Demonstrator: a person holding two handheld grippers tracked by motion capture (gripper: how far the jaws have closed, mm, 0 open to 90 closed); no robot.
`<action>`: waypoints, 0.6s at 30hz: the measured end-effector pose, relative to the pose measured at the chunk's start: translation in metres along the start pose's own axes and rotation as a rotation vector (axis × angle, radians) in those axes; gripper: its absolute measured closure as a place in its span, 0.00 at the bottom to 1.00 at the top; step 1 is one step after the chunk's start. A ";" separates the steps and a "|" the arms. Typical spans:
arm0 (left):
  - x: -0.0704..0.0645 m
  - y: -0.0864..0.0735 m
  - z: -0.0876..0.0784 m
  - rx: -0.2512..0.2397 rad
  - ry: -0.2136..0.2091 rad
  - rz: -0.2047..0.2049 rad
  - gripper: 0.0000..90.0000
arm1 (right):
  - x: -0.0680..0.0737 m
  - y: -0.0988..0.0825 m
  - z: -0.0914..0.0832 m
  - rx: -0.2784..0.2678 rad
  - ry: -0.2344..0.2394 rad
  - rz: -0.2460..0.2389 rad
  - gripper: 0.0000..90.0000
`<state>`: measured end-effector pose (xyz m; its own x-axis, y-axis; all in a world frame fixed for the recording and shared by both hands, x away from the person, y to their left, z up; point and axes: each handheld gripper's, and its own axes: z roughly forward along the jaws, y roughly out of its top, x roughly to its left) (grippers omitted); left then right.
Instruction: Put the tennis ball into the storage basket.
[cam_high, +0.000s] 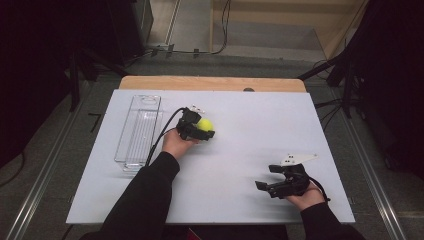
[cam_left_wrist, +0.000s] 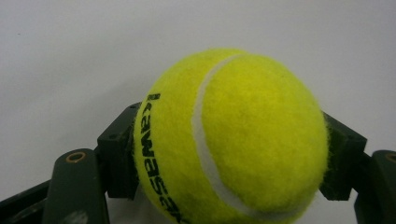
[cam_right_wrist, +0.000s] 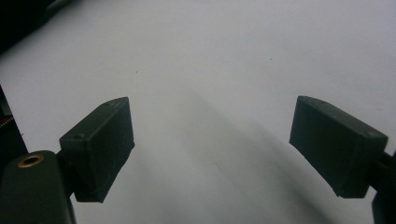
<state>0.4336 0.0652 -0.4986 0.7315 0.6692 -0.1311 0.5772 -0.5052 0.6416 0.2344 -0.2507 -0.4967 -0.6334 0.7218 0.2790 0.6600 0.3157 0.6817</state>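
Note:
A yellow tennis ball (cam_high: 205, 124) lies on the white table (cam_high: 250, 110), left of its middle. My left gripper (cam_high: 202, 128) is shut on it. In the left gripper view the ball (cam_left_wrist: 233, 140) bulges between the two black pads (cam_left_wrist: 116, 163), which press on its sides. My right gripper (cam_high: 267, 176) rests near the table's front right, held in a hand, pointing left. In the right gripper view its pads (cam_right_wrist: 100, 149) stand wide apart over bare table, so the right gripper (cam_right_wrist: 215, 149) is open with nothing between its fingers.
A clear plastic bin (cam_high: 139, 131) stands lengthwise on the table's left side, just left of my left hand. A wooden board edge (cam_high: 210, 83) shows beyond the table's far side. Dark stands and cables surround the table.

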 end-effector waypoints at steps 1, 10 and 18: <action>0.000 0.000 0.000 0.002 0.000 0.001 0.29 | 0.000 0.000 0.000 0.000 0.001 0.000 0.13; -0.005 0.000 -0.003 0.006 -0.017 -0.005 0.29 | 0.000 0.000 0.000 -0.002 0.000 -0.001 0.13; -0.009 -0.001 -0.012 0.017 -0.030 -0.010 0.29 | 0.000 0.000 0.000 -0.002 0.003 -0.002 0.13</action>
<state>0.4225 0.0662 -0.4893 0.7362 0.6576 -0.1602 0.5904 -0.5082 0.6270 0.2345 -0.2505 -0.4967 -0.6360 0.7194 0.2793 0.6579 0.3163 0.6835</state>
